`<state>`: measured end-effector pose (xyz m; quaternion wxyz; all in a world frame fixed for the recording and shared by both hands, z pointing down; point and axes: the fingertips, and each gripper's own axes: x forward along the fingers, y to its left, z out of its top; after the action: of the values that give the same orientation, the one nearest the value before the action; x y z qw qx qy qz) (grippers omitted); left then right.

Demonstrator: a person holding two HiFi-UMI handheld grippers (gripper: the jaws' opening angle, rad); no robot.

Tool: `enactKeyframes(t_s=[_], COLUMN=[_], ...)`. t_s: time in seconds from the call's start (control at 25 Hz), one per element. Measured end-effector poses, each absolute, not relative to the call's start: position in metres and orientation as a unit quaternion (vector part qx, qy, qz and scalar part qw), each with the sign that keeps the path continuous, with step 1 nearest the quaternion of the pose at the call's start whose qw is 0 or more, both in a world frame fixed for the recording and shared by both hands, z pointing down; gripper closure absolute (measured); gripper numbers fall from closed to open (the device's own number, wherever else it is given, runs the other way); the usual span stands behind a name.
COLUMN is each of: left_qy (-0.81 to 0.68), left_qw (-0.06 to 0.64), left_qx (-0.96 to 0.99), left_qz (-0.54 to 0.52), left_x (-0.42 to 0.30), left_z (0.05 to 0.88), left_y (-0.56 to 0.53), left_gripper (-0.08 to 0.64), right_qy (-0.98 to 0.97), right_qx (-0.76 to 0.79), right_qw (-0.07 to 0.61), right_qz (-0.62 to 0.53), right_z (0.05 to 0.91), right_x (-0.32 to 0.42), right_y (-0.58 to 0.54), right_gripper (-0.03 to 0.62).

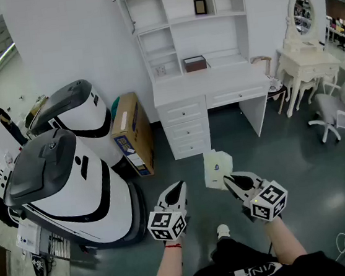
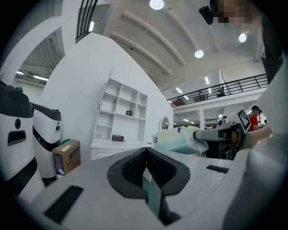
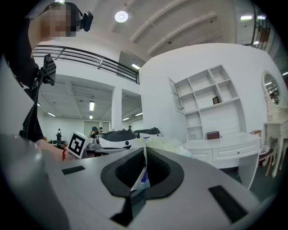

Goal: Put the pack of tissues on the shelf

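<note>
White shelf unit (image 1: 184, 4) seen against white wall (image 1: 66, 35), set above white desk (image 1: 228, 85) with drawers. Ornate dressing table (image 1: 306, 65) with oval mirror noted at right, grey swivel chair (image 1: 341, 110) beside it. Floor (image 1: 301, 168) dark, glossy. Cardboard box (image 1: 131, 130) stood between desk and two white-and-grey machines (image 1: 65, 178). Round ceiling lights (image 2: 156, 4) lit overhead

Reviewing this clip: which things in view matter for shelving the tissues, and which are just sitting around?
Belongs to the job: pack of tissues, clamped in the right gripper; white shelf unit above the desk.

Just lying about: cardboard box; brown box on the desk; picture frame in the shelf unit; dressing table; office chair; white-and-black machines. Left gripper is shut and empty.
</note>
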<state>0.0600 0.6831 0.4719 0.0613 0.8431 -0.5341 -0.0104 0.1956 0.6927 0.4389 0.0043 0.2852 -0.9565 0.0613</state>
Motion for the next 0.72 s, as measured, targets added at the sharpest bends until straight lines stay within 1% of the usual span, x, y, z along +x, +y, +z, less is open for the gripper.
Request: enactKeyframes(t_s=[0.72], left_qy=[-0.559], left_qw=[0.087], left_qx=[0.824], left_qz=[0.006], left_x=[0.037], left_z=[0.486], left_y=[0.508], left_gripper=[0.554], right_qy=[-0.968], right_qx=[0.238], right_qw=[0.017], right_qz=[0.077], right_z=[0.451], right_x=[0.155], right_y=[0.514], right_gripper=[0.588])
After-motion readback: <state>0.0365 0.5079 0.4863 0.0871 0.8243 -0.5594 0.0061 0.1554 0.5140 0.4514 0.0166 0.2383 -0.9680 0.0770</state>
